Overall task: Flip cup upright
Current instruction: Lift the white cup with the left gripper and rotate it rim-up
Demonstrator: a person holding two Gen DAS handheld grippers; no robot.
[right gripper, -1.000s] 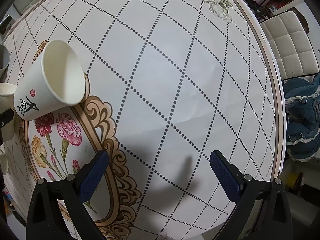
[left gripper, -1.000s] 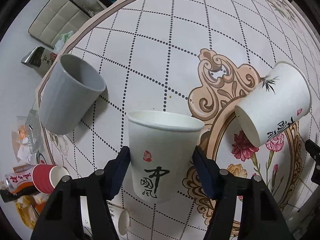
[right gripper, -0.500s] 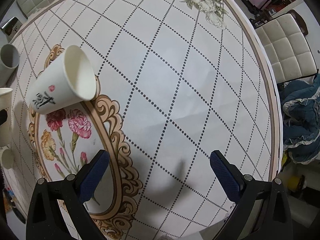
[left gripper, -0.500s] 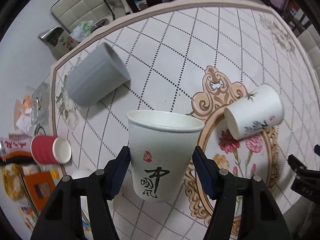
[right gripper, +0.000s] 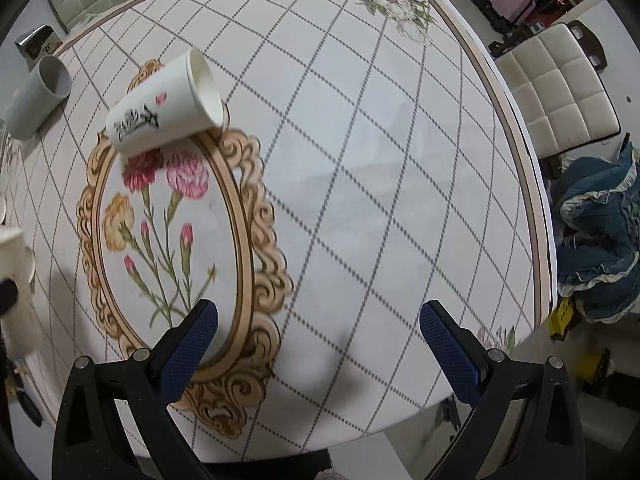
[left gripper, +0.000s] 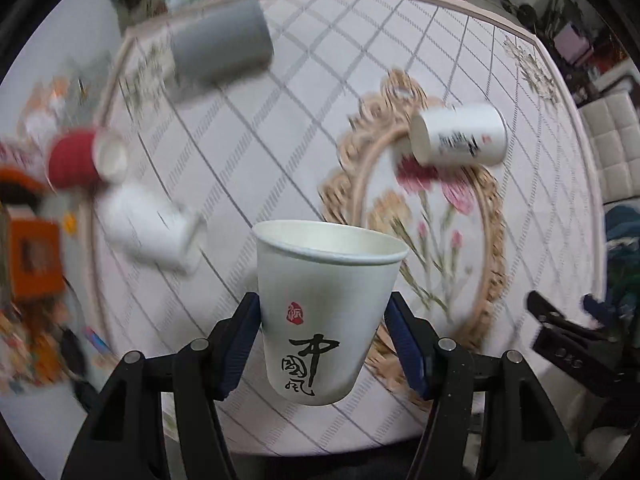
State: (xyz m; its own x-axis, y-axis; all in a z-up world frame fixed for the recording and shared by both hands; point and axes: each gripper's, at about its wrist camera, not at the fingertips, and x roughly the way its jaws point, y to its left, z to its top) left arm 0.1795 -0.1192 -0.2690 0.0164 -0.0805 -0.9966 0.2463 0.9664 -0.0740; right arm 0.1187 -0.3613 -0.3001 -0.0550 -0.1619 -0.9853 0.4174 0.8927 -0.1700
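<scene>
tipped paper cup (right gripper: 166,100) and grey cup (right gripper: 34,94) far left, bare tablecloth (right gripper: 380,200) ahead

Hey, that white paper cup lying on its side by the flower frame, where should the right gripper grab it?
Grip the white paper cup across its mid-wall, one finger on each long side. It lies flat, mouth toward the table's middle, base toward the grey cup. The open right gripper would probably do best coming down from above, which avoids crushing the rim.

1. Held paper cup (left gripper: 326,312): matt white paper with a rolled rim.
2. Left gripper (left gripper: 323,346): matt black plastic, textured blue pads.
3. Table (right gripper: 360,184): smooth printed covering with a faint sheen.
4. Far-left grey cup (left gripper: 220,42): smooth and matt.
</scene>
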